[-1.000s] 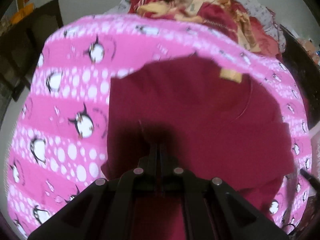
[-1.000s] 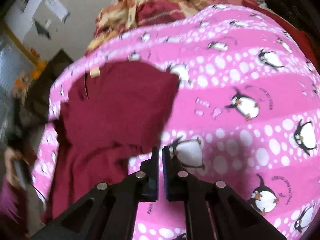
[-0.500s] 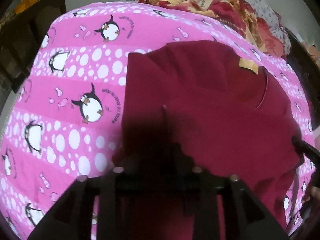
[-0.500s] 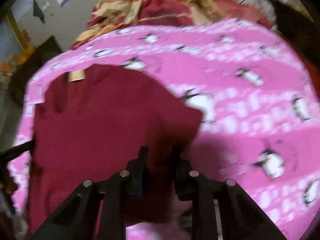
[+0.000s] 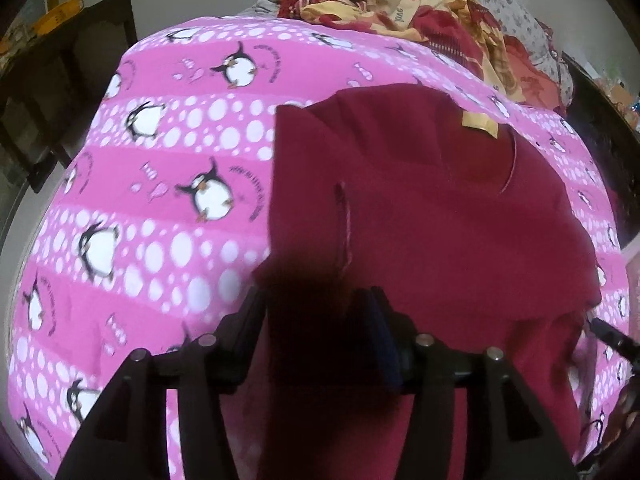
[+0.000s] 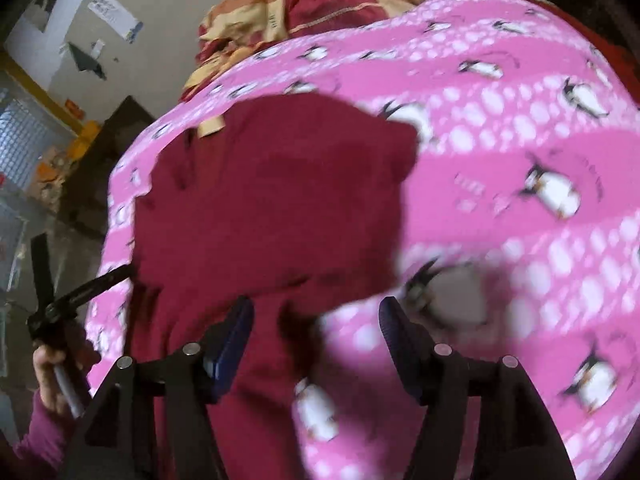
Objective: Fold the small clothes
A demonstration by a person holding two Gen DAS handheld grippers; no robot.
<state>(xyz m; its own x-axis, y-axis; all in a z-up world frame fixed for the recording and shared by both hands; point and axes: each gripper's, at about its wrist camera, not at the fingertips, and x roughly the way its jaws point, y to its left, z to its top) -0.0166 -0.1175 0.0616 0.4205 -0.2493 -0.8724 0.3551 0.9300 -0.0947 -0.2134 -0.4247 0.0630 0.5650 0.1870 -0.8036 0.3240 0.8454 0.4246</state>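
A maroon shirt [image 5: 420, 216] with a tan neck label [image 5: 480, 122] lies on the pink penguin bedsheet [image 5: 168, 184], its sides folded inward. My left gripper [image 5: 316, 314] hovers over the shirt's left folded part. Its jaws are opening, the cloth lies loose beneath them and the pads press on nothing. In the right wrist view the shirt [image 6: 272, 208] fills the left half. My right gripper [image 6: 316, 320] stands over the shirt's lower right edge with its jaws opening wide, clear of the cloth. The left gripper [image 6: 80, 292] and the hand holding it show at the left edge.
A heap of red and yellow patterned clothes [image 5: 420, 12] lies at the far end of the bed. Dark furniture [image 5: 60, 92] stands beyond the bed's left side. The right gripper's tip [image 5: 608, 334] pokes in at the right edge of the left wrist view.
Both grippers went from shut to open and let go of the maroon cloth. The shirt's sides now lie folded over its middle, and both grippers have shifted across the bed.
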